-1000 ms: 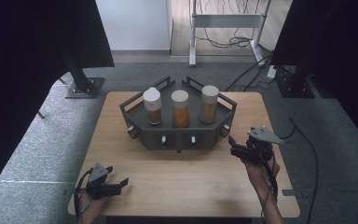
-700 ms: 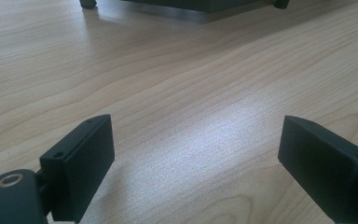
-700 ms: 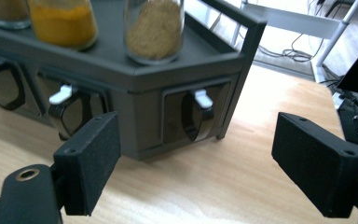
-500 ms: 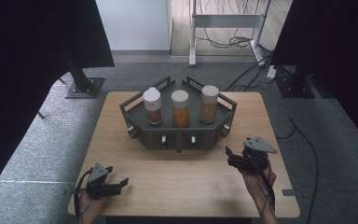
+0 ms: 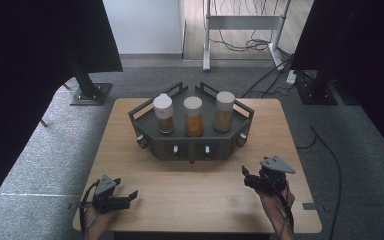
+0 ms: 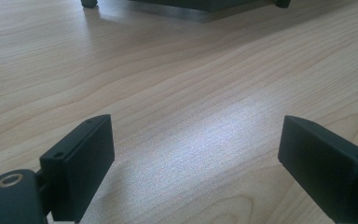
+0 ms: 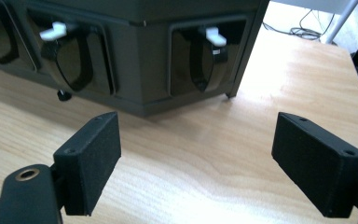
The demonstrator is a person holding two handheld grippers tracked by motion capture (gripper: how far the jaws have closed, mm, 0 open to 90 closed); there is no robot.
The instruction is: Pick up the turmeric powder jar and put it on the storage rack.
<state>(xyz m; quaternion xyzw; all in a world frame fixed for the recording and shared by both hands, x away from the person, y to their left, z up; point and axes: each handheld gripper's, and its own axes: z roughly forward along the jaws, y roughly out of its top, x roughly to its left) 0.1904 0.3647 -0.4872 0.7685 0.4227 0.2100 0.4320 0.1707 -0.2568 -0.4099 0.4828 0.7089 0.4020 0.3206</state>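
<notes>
Two grippers rest low over a pale wooden table point(image 5: 130, 150) with a fine straight grain and a slight sheen. The left gripper point(image 5: 130, 196) sits near the table's front left corner, held by a hand point(image 5: 97, 222) entering over the front edge. Its jaws are flat black blocks with a matte, finely grained face and small screw holes at the ends; in the left gripper view point(image 6: 196, 158) they stand wide apart, released, with bare wood between them.

At the middle of the table, toward the rear edge, stands a dark grey rack point(image 5: 150, 142), a six-sided body with a raised rail along its rear and sides and small feet beneath. Three round jars stand upright in a row on its top. The left jar point(image 5: 163, 114) has a white cap and brown contents. The middle jar point(image 5: 193, 117) has a cream cap and orange contents. The right jar point(image 5: 224, 112) has a cream cap and pale tan contents. The front wall of the rack carries recessed glossy windows, each with a small white lever point(image 7: 213, 36).

The right gripper point(image 5: 245, 176) sits near the front right corner, held by the other hand point(image 5: 275, 202), jaws aimed at the rack. In the right gripper view point(image 7: 196, 154) its jaws are parted, released, grasping nothing, well apart from the rack.
</notes>
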